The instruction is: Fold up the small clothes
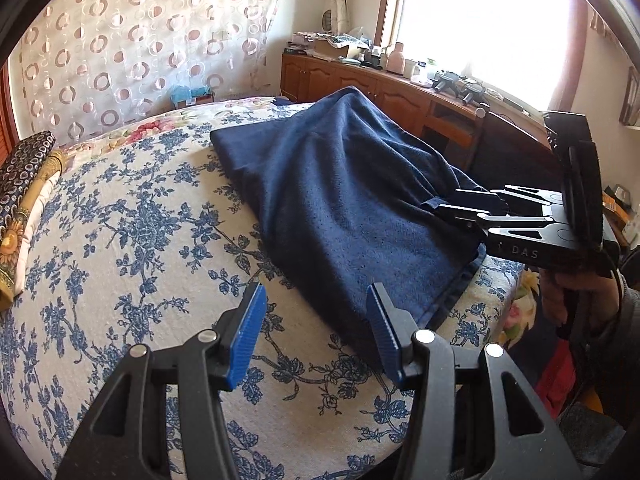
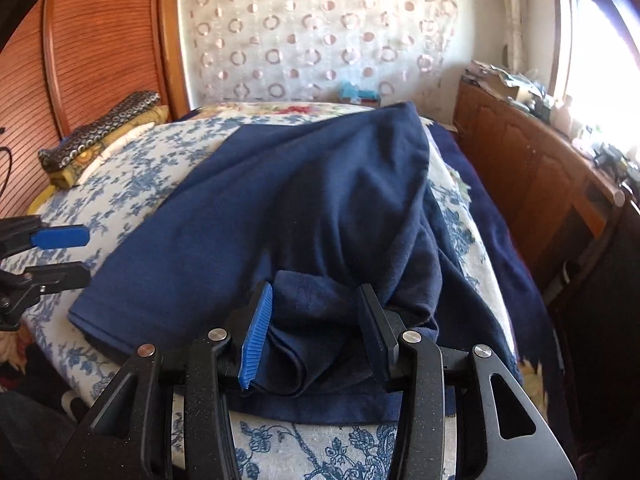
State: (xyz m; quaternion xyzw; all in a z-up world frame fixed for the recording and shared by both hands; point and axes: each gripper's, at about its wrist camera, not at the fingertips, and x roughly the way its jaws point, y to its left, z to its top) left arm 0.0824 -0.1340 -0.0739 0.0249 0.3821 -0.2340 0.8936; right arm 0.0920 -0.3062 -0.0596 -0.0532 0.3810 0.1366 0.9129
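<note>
A dark blue fleece garment [image 1: 340, 184] lies spread on the blue-flowered bedspread [image 1: 140, 220], bunched along its right side. My right gripper [image 2: 315, 292] stands at the garment's near edge with its jaws apart, and a loose rolled fold of the garment [image 2: 312, 320] lies between its pads. From the left wrist view that right gripper [image 1: 452, 202] pokes in from the right at the cloth's edge. My left gripper [image 1: 316, 292] hovers open above the bedspread with nothing between its fingers; its right pad is next to the garment's near left corner. The left gripper [image 2: 86, 254] also shows at the left edge.
Folded patterned bedding [image 1: 24, 184] lies at the bed's left end. A wooden cabinet [image 1: 360, 80] crowded with small items runs under the bright window on the right. A dark blanket [image 2: 500, 232] hangs along the bed's right side. A person's hand [image 1: 580, 292] holds the right gripper.
</note>
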